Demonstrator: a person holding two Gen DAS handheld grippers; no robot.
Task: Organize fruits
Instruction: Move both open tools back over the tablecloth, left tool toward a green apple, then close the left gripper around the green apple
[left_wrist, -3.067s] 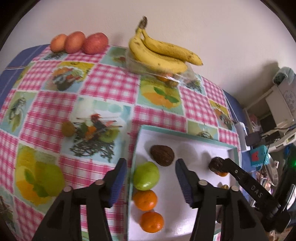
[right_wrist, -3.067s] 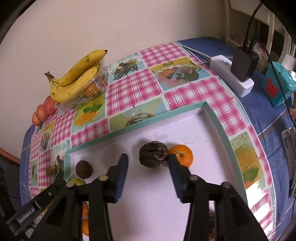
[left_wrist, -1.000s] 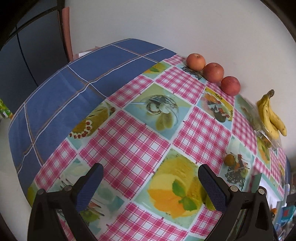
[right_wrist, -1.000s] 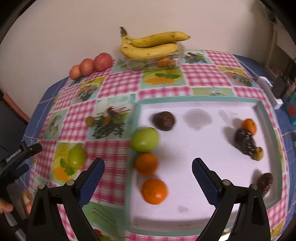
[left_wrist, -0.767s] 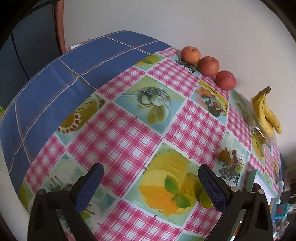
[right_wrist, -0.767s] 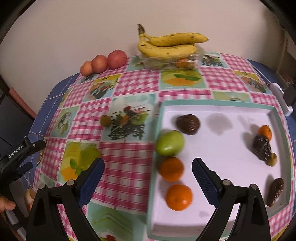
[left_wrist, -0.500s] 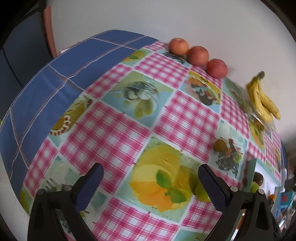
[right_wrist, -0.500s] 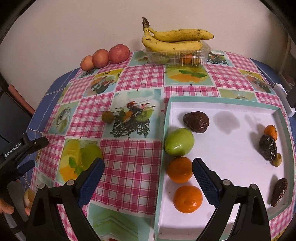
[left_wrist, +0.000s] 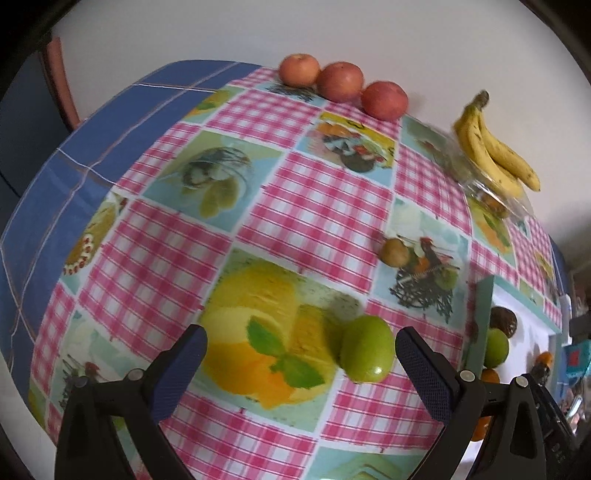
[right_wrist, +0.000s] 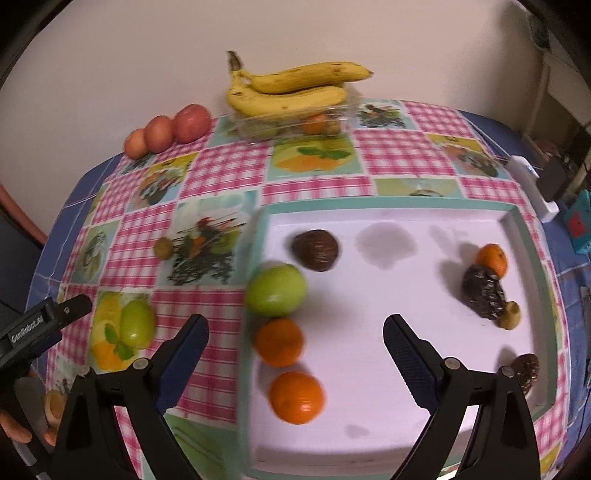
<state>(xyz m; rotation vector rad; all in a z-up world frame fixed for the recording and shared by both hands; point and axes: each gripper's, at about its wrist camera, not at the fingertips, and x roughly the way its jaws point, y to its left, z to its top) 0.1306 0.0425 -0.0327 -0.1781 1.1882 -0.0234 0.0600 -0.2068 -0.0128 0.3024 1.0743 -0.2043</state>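
- Green, glossy, slightly oval: loose green fruit (left_wrist: 366, 349) lying on the tablecloth (left_wrist: 317, 206), on a printed lemon panel, between the left gripper (left_wrist: 300, 356) fingertips but nearer the right-hand one; no contact visible.
- Same fruit in the right wrist view (right_wrist: 137, 328), well left of the tray (right_wrist: 384, 205) and near the left gripper's tip.
- Left gripper: fingers spread wide, nothing held.
- Right gripper (right_wrist: 295, 345): fingers spread wide, nothing held, hanging over the tray's near-left part.
- Tray: white floor, teal rim, resting on the pink-checked cloth.
- Tray contents, left side: 1 green apple-like fruit (right_wrist: 276, 290) against the left rim, 2 oranges (right_wrist: 279, 341) in a line below it (second one (right_wrist: 297, 397) nearest the camera), 1 dark brown round fruit (right_wrist: 315, 250) just above the green one.
- Tray contents, right side: 1 small orange (right_wrist: 492, 258) touching 1 dark wrinkled fruit (right_wrist: 484, 291), 1 small yellowish fruit (right_wrist: 511, 314) just beside that, 1 further dark fruit (right_wrist: 526, 371) near the right rim.
- Off-tray count: 1 small brownish-green fruit (left_wrist: 395, 252) on the cloth, 3 reddish apples (left_wrist: 339, 81) in a touching row by the wall, 2 bananas (left_wrist: 491, 147) lying on a clear plastic box (right_wrist: 295, 123) (orange items inside, number unclear).
- Fingertips of a hand (right_wrist: 18, 428) visible at the lower-left edge of the right wrist view.
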